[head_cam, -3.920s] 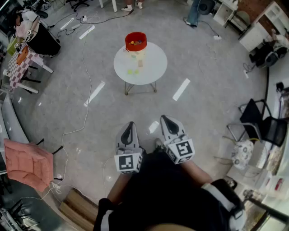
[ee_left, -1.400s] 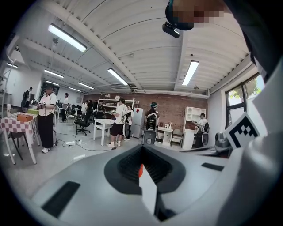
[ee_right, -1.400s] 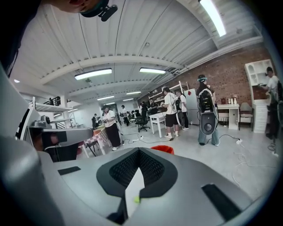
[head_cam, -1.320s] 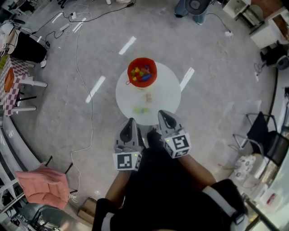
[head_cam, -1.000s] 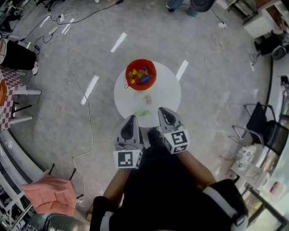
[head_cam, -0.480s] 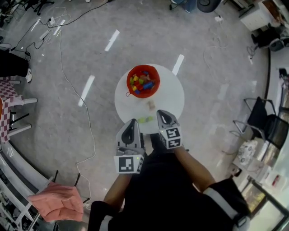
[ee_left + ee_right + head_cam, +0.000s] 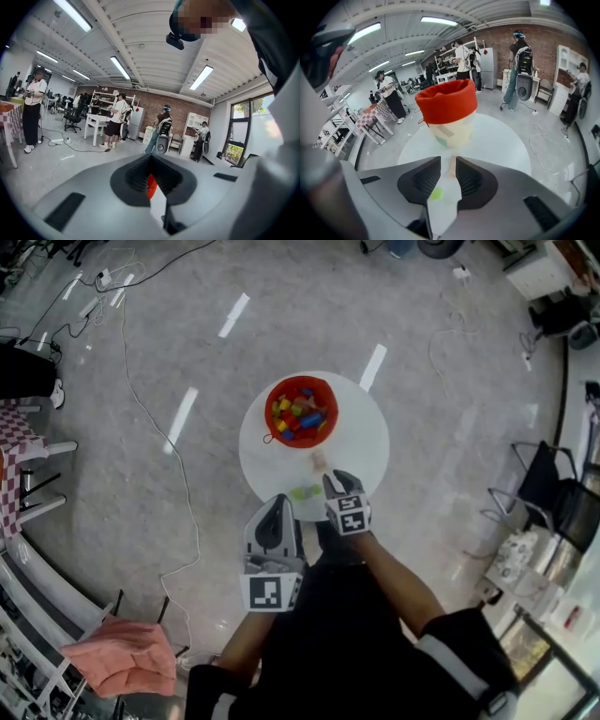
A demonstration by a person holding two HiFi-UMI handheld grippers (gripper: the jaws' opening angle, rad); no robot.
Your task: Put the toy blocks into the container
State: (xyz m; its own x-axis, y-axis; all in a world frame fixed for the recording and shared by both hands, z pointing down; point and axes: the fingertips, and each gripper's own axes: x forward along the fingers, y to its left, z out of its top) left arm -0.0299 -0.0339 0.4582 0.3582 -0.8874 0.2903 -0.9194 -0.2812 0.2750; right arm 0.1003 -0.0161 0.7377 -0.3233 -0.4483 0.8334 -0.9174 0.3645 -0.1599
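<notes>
A red-rimmed container (image 7: 300, 412) full of coloured blocks stands at the far side of a round white table (image 7: 361, 451). On the table lie a tan block (image 7: 320, 462) and green blocks (image 7: 302, 492). My right gripper (image 7: 334, 480) hangs over the near table edge, beside the green blocks. Its jaws have just been opening and hold nothing. In the right gripper view (image 7: 448, 159) the tan block (image 7: 451, 167) and a green block (image 7: 436, 193) show through the gap, with the container (image 7: 446, 105) beyond. My left gripper (image 7: 272, 504) stays shut short of the table; a red sliver of the container (image 7: 151, 186) shows behind its tips (image 7: 150, 157).
Cables (image 7: 159, 446) run over the grey floor left of the table. A pink cloth (image 7: 127, 657) lies on a chair at bottom left and a black chair (image 7: 548, 493) stands at the right. Several people (image 7: 33, 112) stand further off in the room.
The table has come closer in the head view. My right gripper has dropped forward to the table's near edge and its jaws have parted. The left gripper has hardly shifted.
</notes>
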